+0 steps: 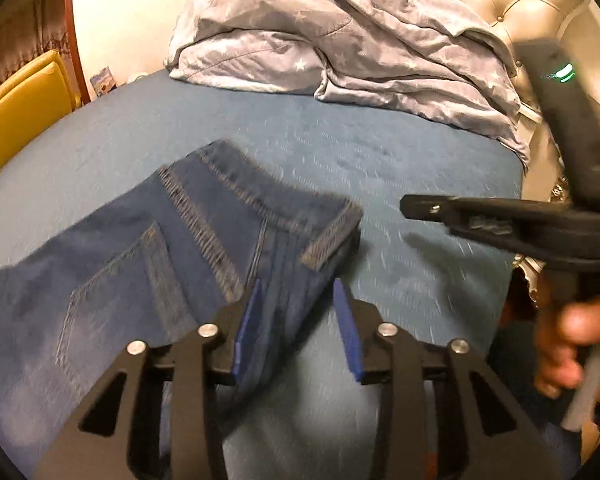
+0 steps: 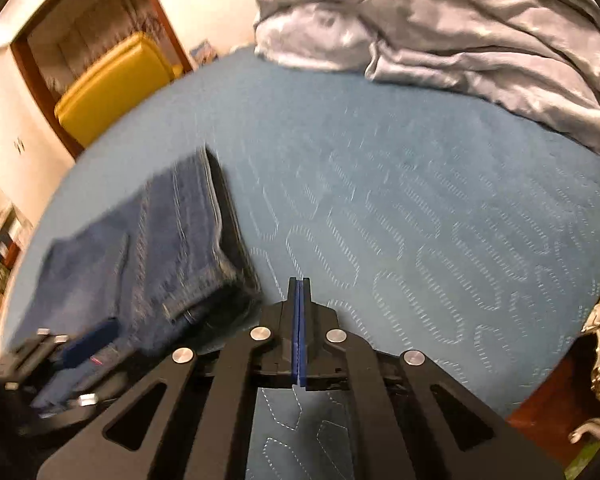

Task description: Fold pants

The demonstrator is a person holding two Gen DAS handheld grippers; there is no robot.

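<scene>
Pants (image 1: 172, 264) lie folded between the left gripper's (image 1: 298, 320) spread fingers; right gripper's (image 2: 299, 312) fingers pressed together, angled down.

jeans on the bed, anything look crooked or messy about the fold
Nothing much stands out. The jeans lie folded in a compact stack on the blue bedsheet, edges roughly lined up. Only the grey duvet behind them is bunched and rumpled. Blur hides the fine detail.
</scene>
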